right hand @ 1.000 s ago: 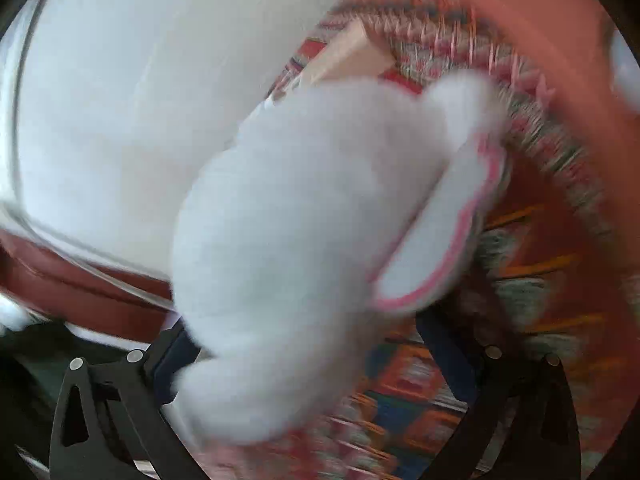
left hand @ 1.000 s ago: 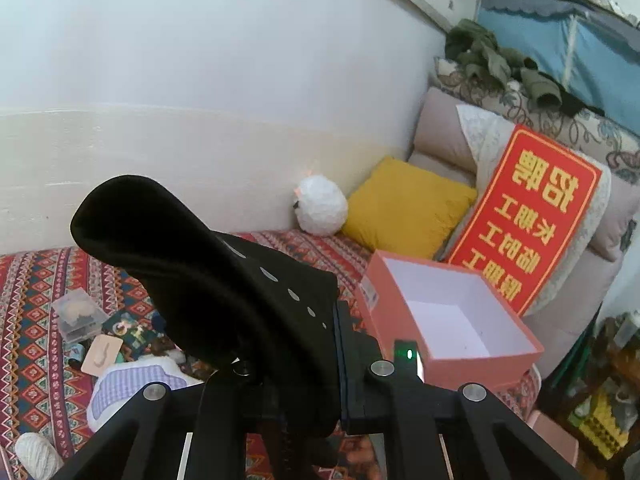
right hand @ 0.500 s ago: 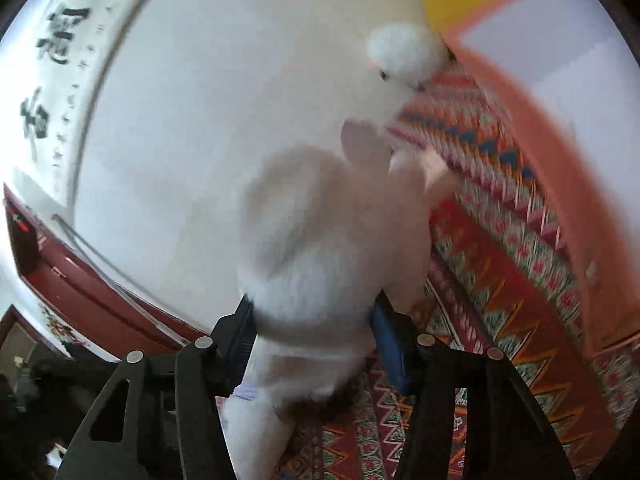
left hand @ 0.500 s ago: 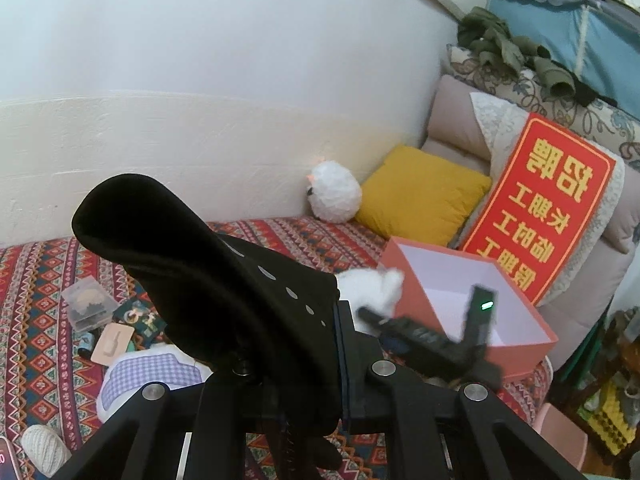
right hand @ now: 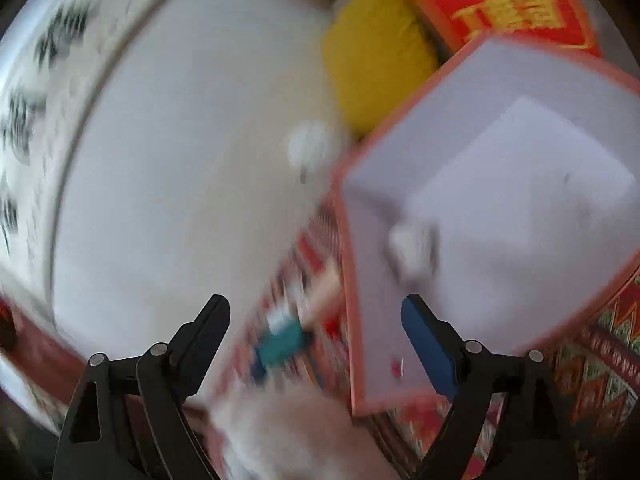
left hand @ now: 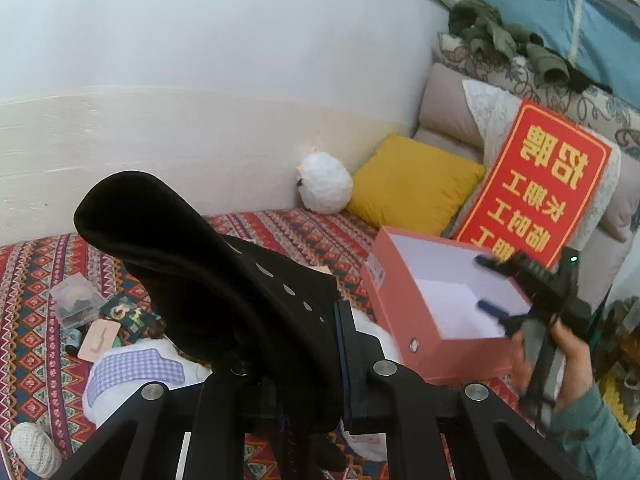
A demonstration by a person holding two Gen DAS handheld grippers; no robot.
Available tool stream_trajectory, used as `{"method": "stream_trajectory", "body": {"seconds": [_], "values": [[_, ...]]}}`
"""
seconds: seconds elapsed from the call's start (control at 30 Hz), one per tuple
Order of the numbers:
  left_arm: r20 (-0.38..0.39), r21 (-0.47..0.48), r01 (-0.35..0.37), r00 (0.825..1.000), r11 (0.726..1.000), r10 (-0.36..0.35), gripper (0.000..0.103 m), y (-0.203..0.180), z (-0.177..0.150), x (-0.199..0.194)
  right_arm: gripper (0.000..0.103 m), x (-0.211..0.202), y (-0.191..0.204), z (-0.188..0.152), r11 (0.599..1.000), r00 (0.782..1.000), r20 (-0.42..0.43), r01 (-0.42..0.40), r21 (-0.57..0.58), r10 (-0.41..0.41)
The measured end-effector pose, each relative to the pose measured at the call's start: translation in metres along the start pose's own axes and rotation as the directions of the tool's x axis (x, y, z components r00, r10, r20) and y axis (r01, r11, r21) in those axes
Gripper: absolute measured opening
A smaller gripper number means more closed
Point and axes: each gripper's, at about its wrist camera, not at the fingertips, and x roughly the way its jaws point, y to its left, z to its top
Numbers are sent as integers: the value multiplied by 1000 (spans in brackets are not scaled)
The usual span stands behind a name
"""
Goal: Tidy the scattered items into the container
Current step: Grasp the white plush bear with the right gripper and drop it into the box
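The left gripper [left hand: 280,340] pinches a black cap [left hand: 192,276] between its fingers; the cap fills the middle of the left wrist view, its brim rising up and to the left, held above the patterned bedspread [left hand: 36,276]. The right gripper [left hand: 490,286], gripped by a hand [left hand: 568,360], reaches over the open coral-pink box [left hand: 416,320] from the right; its blue-padded fingers [left hand: 492,310] are spread apart with nothing between them. In the blurred right wrist view the fingers [right hand: 428,340] stand wide, the box's white inside [right hand: 520,208] lies ahead and to the right, and a small white blurred thing [right hand: 412,244] shows against the box's inner wall, clear of both fingers. A white fluffy shape [right hand: 296,432] lies low between the fingers, outside the box; what it is cannot be told
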Motion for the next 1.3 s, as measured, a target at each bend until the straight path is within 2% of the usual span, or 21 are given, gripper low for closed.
{"method": "stream_trajectory", "body": {"seconds": [0.07,0.1,0.13,0.2,0.27,0.33,0.37,0.4,0.43,0.47,0.57,0.63,0.67,0.73,0.87,0.97,1.07,1.13,1.23,1.3], "values": [[-3,1,-5,1000,1000,5,13,-3,0,3,91,10,44,-27,977,993,-111,5,-214,-30],[-2,0,-4,1000,1000,4,13,-4,1,3,92,9,64,-44,943,991,-121,17,-333,-61],[1,-1,-2,1000,1000,2,13,-5,2,2,95,9,87,-70,878,988,-107,43,-476,-107],[6,4,0,1000,1000,0,13,-7,4,0,102,9,128,-119,707,982,-67,80,-703,-178],[13,9,-5,1000,1000,5,14,-7,5,-2,102,20,145,-160,597,975,-78,64,-799,-208],[17,1,-12,1000,1000,12,14,-5,5,-5,102,35,156,-203,517,961,-116,31,-855,-250],[18,-5,-12,1000,1000,12,14,-3,5,-7,102,43,158,-219,489,953,-138,12,-872,-270],[21,-8,-15,1000,1000,15,14,-2,5,-9,102,54,158,-229,479,943,-166,-8,-878,-289],[27,-7,-22,999,1000,22,14,0,5,-13,102,64,157,-237,482,930,-198,-27,-876,-308],[35,-3,-31,999,1000,31,14,2,5,-17,102,74,153,-239,509,918,-231,-38,-860,-323],[59,4,-52,997,999,52,14,9,5,-30,102,104,139,-226,619,891,-292,-16,-785,-348],[75,-10,-50,996,999,51,14,16,6,-40,103,119,132,-209,672,880,-309,16,-740,-362],[82,-19,-48,995,999,49,14,19,6,-44,103,126,128,-204,696,873,-325,22,-718,-363],[93,-34,-39,995,999,42,14,25,7,-52,103,143,121,-196,715,866,-349,14,-699,-358],[95,-63,-30,995,998,36,14,37,8,-56,101,159,115,-194,723,879,-338,13,-691,-338],[92,-74,-32,995,997,38,14,41,7,-53,80,169,111,-180,761,883,-357,0,-648,-304],[84,-87,-21,996,996,29,14,41,7,-46,74,144,108,-166,805,896,-370,-24,-593,-245],[75,-81,-19,997,997,25,17,38,5,-41,73,128,106,-164,818,905,-359,-22,-575,-228],[68,-58,-67,995,996,70,50,29,2,-33,72,94,97,-152,869,921,-350,-29,-494,-169],[80,-44,-117,990,992,120,80,23,0,-29,72,68,95,-137,898,936,-334,-48,-437,-113]]}}
